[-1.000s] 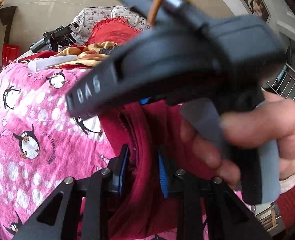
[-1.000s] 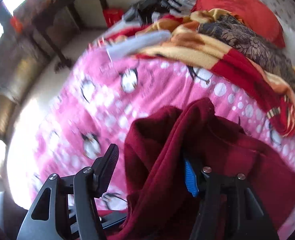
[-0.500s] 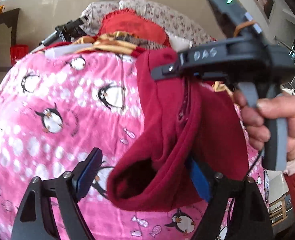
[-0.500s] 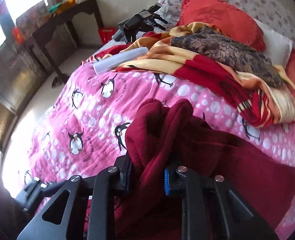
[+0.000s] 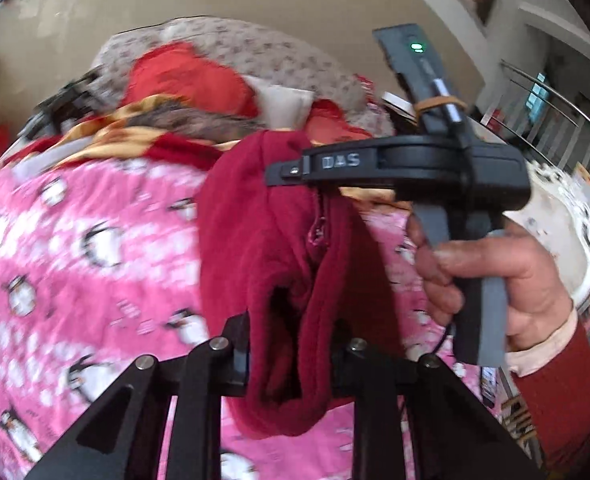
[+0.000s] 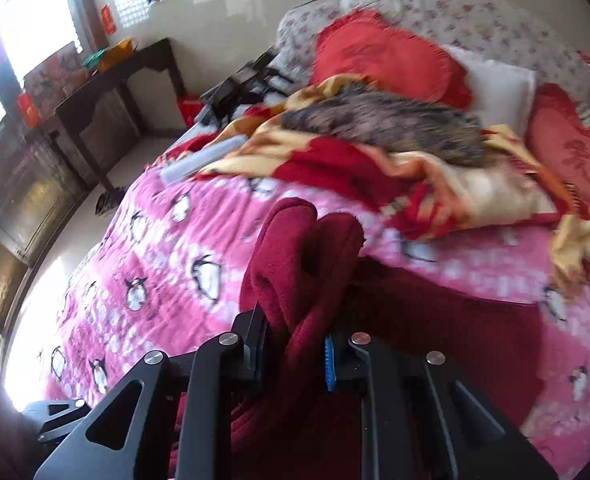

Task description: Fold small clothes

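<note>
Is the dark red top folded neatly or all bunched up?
Bunched up: the dark red top hangs in loose folds, off the pink blanket.

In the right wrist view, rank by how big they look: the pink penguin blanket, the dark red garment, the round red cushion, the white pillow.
1. Pink penguin blanket, by far the largest.
2. Dark red garment, though it lies close to the camera, which enlarges it.
3. Round red cushion.
4. White pillow, partly hidden, so its full size is unsure.

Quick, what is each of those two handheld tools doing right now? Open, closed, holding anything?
Left tool: its jaws have just been closing; clamped on the dark red garment.
Right tool: closed on a bunched fold of the same dark red garment, lifted above the pink penguin blanket.
</note>
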Action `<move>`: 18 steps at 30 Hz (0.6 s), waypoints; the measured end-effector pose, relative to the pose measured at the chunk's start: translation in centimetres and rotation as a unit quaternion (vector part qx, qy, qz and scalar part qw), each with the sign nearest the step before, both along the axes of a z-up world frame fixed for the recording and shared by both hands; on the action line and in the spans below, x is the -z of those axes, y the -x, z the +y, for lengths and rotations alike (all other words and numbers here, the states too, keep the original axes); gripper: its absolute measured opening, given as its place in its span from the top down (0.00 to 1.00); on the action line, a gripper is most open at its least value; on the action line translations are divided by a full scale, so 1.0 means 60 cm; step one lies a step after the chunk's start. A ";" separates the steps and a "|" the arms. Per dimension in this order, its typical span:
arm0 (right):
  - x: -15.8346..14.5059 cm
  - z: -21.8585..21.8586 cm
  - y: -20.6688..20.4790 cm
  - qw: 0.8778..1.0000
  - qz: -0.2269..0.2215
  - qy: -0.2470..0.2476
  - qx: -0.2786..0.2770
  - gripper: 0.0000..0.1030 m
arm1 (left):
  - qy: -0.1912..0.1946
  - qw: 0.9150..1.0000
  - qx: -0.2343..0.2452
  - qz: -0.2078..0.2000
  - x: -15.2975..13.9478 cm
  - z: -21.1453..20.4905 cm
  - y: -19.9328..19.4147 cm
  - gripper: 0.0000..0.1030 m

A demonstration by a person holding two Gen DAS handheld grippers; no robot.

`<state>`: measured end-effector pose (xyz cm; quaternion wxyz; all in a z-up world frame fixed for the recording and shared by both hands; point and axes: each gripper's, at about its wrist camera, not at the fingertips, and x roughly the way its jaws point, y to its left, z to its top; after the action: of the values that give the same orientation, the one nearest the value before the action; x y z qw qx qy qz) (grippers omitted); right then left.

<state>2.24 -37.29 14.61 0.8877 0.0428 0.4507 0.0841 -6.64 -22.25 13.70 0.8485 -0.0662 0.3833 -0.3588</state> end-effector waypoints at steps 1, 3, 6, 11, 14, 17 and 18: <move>-0.005 -0.020 0.007 1.000 -0.004 0.000 0.009 1.00 | -0.002 1.000 0.014 -0.004 -0.006 -0.023 0.005 0.77; -0.011 -0.060 0.022 1.000 -0.008 -0.001 0.030 1.00 | -0.011 0.999 0.041 -0.013 -0.012 -0.073 0.017 0.77; -0.010 -0.119 0.045 0.998 -0.009 0.005 0.058 1.00 | -0.027 0.997 0.075 -0.023 -0.002 -0.138 0.029 0.77; 0.024 -0.213 0.076 0.994 0.003 -0.009 0.105 1.00 | -0.054 0.992 0.113 -0.014 0.046 -0.230 0.041 0.78; 0.076 -0.254 0.077 0.990 0.021 -0.038 0.131 1.00 | -0.078 0.989 0.124 0.009 0.077 -0.261 0.039 0.73; 0.108 -0.283 0.086 0.985 0.024 -0.084 0.147 0.93 | -0.079 0.985 0.149 0.029 0.079 -0.249 0.044 0.56; 0.105 -0.294 0.096 0.983 0.021 -0.100 0.156 0.87 | -0.074 0.984 0.157 0.025 0.071 -0.237 0.050 0.47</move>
<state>-3.54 -54.93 8.29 0.8717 0.2026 0.4460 -0.0115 -9.62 -36.47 9.47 0.7742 0.0489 0.4359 -0.4563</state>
